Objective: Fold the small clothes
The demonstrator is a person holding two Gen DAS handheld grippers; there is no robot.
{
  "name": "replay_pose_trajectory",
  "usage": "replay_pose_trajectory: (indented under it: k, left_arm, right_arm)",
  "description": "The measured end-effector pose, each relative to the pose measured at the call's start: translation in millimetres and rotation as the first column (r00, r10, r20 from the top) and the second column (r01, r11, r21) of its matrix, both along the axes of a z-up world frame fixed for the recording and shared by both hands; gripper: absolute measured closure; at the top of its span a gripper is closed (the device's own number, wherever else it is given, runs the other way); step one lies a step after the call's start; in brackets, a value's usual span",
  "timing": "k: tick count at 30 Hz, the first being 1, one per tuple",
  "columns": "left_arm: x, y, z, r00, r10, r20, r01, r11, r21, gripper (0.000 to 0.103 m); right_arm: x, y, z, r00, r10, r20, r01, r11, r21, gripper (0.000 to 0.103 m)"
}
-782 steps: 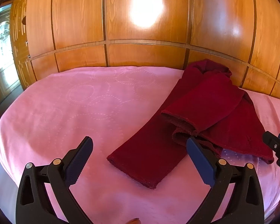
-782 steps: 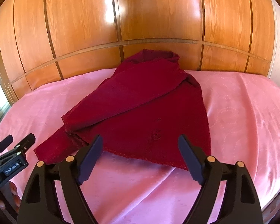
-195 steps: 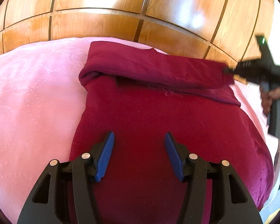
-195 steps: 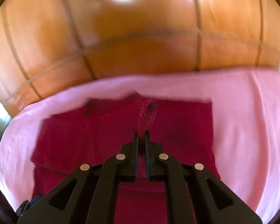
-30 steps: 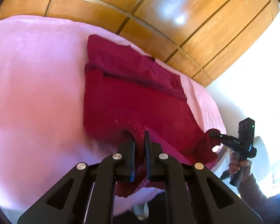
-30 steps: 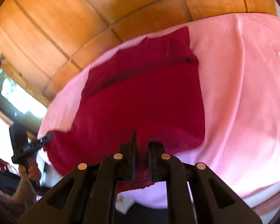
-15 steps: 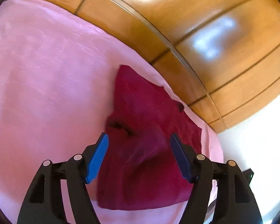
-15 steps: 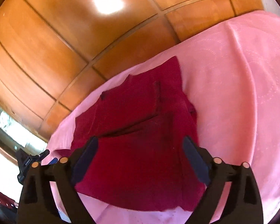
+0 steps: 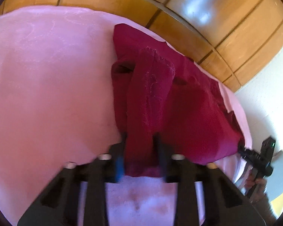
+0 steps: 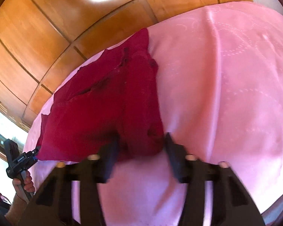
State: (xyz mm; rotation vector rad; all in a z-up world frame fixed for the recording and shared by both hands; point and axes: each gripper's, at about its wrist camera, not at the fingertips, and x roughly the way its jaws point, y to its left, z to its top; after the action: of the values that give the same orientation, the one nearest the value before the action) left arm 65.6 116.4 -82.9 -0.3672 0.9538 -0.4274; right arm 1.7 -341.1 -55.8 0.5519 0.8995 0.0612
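The dark red garment was spread in soft layers on the pink bedspread, close to the wooden panelled wall. It was judged to be light, limp and slightly fuzzy: not fragile, hardly slippery, but apt to sag and slide out of its layers unless several were taken together at the near edge.

A bunched strip of its near left corner was seen between the fingers of the left gripper, which were drawn in against the cloth on both sides, so a grasp was judged to be in place, though blur softened the contact. The near right corner lay between the fingers of the right gripper, which stood apart around the cloth; whether it was actually pinched could not be told.
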Motion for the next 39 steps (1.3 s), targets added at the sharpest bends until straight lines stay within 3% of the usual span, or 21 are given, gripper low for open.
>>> replay_pose_trajectory:
  k: [4,11,16,18,20,22,27,29,34,35,36,37,38,39]
  left_arm:
    - [-10,9,6,1.0,-0.013,0.005,0.013,1.0,-0.014,0.092]
    - [-52,23,7,1.0,-0.021,-0.012,0.02,0.998,-0.053,0.093]
    - [-92,31,0,0.999,-0.013,-0.039,0.011,0.999,-0.042,0.091]
    - [-102,34,3,0.999,0.006,-0.037,-0.006,1.0,-0.015,0.089]
    - [-103,40,10,0.999,0.029,-0.02,-0.029,0.999,-0.017,0.077]
    - [-94,49,19,0.999,0.054,0.002,-0.054,0.998,-0.045,0.067]
    - [-62,39,37,0.997,0.029,0.078,-0.03,1.0,0.002,0.066]
    - [-45,27,39,0.996,0.009,0.089,-0.012,1.0,0.028,0.056]
    - [-11,7,27,0.998,-0.016,0.056,0.011,0.997,0.074,0.054]
    - [-7,5,25,0.999,-0.017,0.042,0.014,0.997,0.077,0.057]
    - [-4,1,23,0.999,-0.025,0.029,0.022,0.996,0.082,0.073]
    - [-4,-2,22,0.999,-0.023,0.03,0.02,0.995,0.101,0.085]
    - [-8,-5,26,0.998,-0.01,0.059,0.001,0.989,0.148,0.09]
    - [-11,-7,29,0.996,-0.005,0.085,-0.01,0.985,0.175,0.094]
  right_arm:
    - [-2,0,11,0.999,0.052,0.012,-0.052,0.999,-0.002,0.079]
    - [-36,2,20,0.994,0.109,-0.003,-0.109,0.994,0.014,0.081]
    - [-68,9,9,0.986,0.15,-0.077,-0.15,0.989,0.003,0.081]
    - [-71,11,10,0.985,0.15,-0.087,-0.152,0.988,-0.015,0.078]
    - [-70,7,15,0.987,0.139,-0.078,-0.14,0.99,-0.004,0.055]
    - [-64,2,24,0.992,0.11,-0.056,-0.112,0.993,-0.025,0.04]
    - [-33,2,40,0.997,0.08,-0.012,-0.08,0.993,-0.088,0.04]
    - [-18,3,41,0.997,0.073,-0.005,-0.073,0.992,-0.099,0.04]
    - [24,7,28,0.998,0.046,-0.032,-0.049,0.993,-0.107,0.04]
    - [34,10,23,0.998,0.052,-0.044,-0.057,0.993,-0.107,0.043]
    - [37,10,21,0.996,0.066,-0.055,-0.072,0.99,-0.119,0.051]
    - [41,15,19,0.995,0.073,-0.063,-0.082,0.986,-0.144,0.074]
    - [43,20,20,0.995,0.079,-0.053,-0.086,0.983,-0.161,0.086]
    - [42,23,21,0.995,0.089,-0.039,-0.094,0.983,-0.157,0.089]
